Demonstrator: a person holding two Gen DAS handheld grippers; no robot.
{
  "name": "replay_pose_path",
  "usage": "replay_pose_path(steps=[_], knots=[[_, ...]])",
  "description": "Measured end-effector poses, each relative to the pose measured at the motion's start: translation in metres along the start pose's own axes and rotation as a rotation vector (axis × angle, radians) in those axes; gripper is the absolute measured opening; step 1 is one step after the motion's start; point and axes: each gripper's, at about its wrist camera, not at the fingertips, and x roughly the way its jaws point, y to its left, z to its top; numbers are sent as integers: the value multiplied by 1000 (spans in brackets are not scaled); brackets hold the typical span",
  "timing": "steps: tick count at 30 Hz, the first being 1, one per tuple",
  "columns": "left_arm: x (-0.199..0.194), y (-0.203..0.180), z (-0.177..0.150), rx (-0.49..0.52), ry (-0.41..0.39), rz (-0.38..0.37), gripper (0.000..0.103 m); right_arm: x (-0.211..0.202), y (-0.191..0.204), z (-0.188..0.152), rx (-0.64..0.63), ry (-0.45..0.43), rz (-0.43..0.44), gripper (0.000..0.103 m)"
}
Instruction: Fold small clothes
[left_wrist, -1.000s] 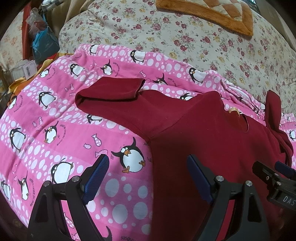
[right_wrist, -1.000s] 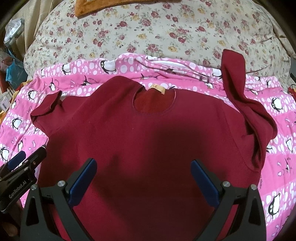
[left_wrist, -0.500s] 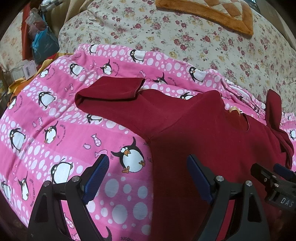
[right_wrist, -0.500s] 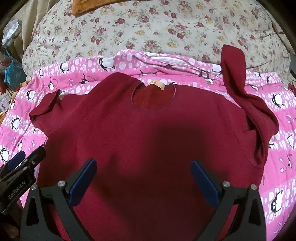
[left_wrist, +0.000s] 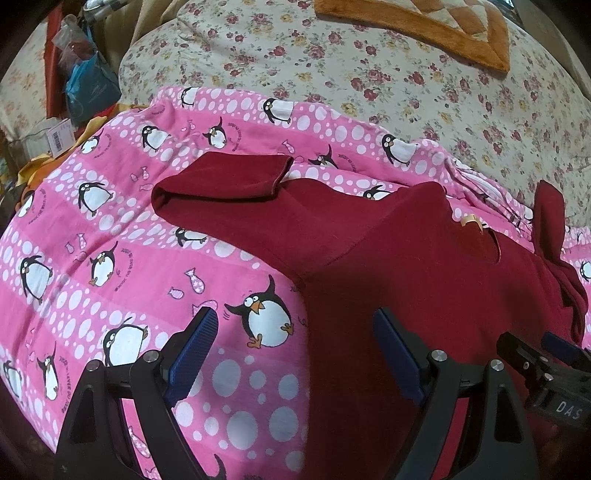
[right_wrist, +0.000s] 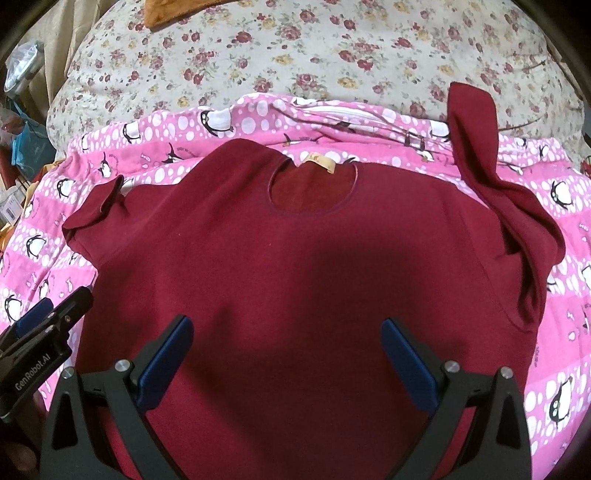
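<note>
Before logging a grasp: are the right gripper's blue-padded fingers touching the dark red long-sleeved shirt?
Cannot tell. In the right wrist view the right gripper is open above the dark red long-sleeved shirt; no fabric sits between the pads, but any gap is unclear.

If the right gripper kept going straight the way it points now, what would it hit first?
Most likely the red shirt: the open right gripper aims at its chest, below the neckline, nothing between. Depth is hard to judge.

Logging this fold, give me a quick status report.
Both hand-held grippers, left and right, open, empty. Maroon shirt flat on penguin blanket, sleeves rumpled. Nothing in the way.
</note>
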Motion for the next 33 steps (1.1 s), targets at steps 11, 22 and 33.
replay_pose_path(steps=[11,22,33], knots=[[-2,-1,2,13,-8,3,69,5,6,1,-9,7,22,103],[12,10,22,-14,-10,44,69,3,-2,2,-38,2,26,103],[65,37,75,-14,-3,98,59,-2,-19,5,-92,5,84,103]])
